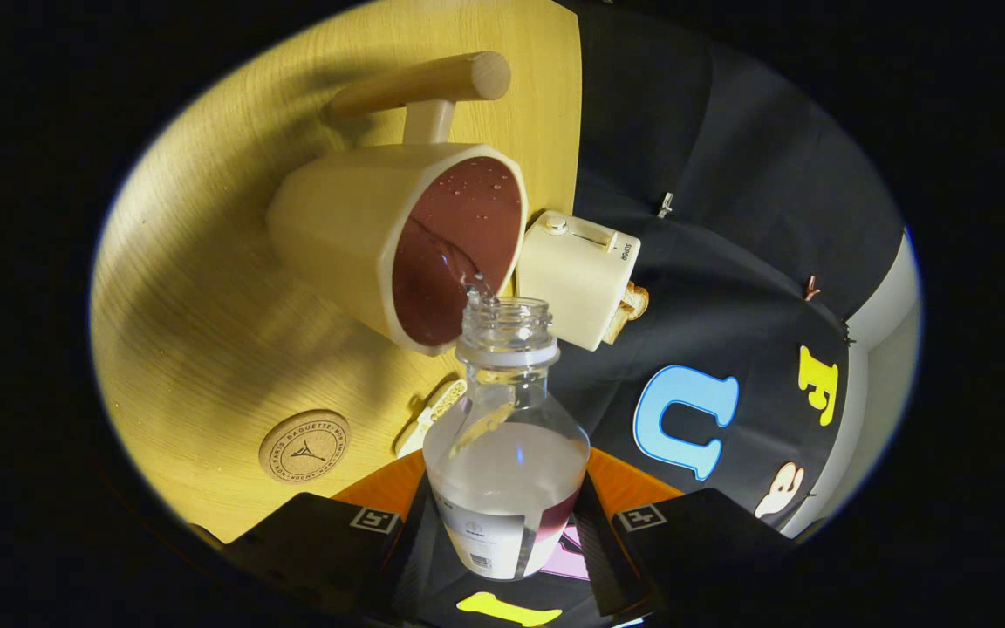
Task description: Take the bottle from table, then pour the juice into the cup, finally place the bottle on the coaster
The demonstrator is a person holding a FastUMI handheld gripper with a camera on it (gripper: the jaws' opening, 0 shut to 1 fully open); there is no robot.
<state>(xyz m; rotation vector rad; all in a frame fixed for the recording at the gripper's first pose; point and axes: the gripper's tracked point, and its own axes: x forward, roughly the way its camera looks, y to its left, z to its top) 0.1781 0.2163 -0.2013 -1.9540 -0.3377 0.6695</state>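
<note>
A clear plastic bottle (507, 453) without a cap sits between my fingers, and my gripper (507, 532) is shut on its lower body. The bottle is tipped over, its mouth right at the rim of a cream cup (398, 240) with a dark red inside and a wooden handle. A thin clear stream runs from the bottle's mouth into the cup. Liquid fills the lower part of the bottle. A round cork coaster (304, 447) lies on the wooden table (206, 305), apart from the cup and just ahead of my left finger.
A cream toaster (579, 277) with a slice of bread in it stands close beside the cup, near the table's edge. A small pale object (428, 417) lies on the table between the coaster and the bottle. The booth's black cloth hangs beyond the table.
</note>
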